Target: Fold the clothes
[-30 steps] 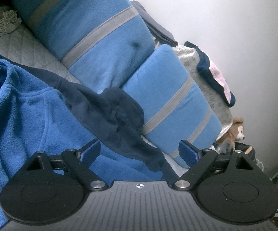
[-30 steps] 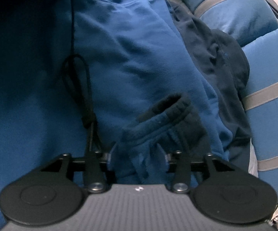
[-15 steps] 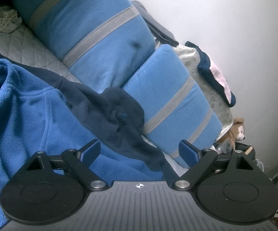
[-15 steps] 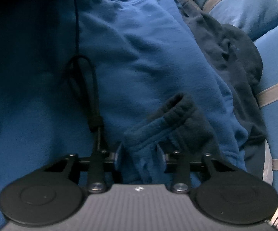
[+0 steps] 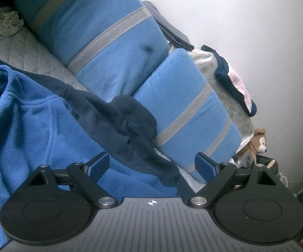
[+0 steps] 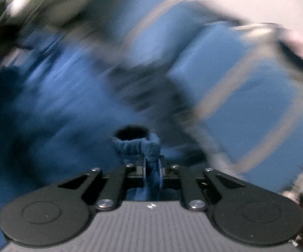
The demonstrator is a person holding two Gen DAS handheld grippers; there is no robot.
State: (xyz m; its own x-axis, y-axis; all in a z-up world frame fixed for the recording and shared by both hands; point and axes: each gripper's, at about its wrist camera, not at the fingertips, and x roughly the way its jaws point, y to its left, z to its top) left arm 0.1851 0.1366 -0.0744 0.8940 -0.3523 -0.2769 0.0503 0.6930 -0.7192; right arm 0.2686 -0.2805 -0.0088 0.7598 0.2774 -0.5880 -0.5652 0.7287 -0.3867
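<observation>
On the bed, near the striped pillows (image 5: 118, 48), the right gripper (image 6: 151, 168) has just pinched the fleece (image 5: 25, 136) cuff (image 6: 134, 142); lift it slowly across, while the left gripper (image 5: 153, 163) stays spread, empty.

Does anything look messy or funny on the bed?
Yes. The blue fleece lies rumpled, not flat, with its dark hood bunched against a striped pillow. The right gripper has just closed its jaws on the fleece's cuff. A teddy bear sits wedged low beside the bed.

right hand-held gripper (image 6: 152, 171) has just closed, pinching the blue fleece cuff (image 6: 137, 145).
</observation>
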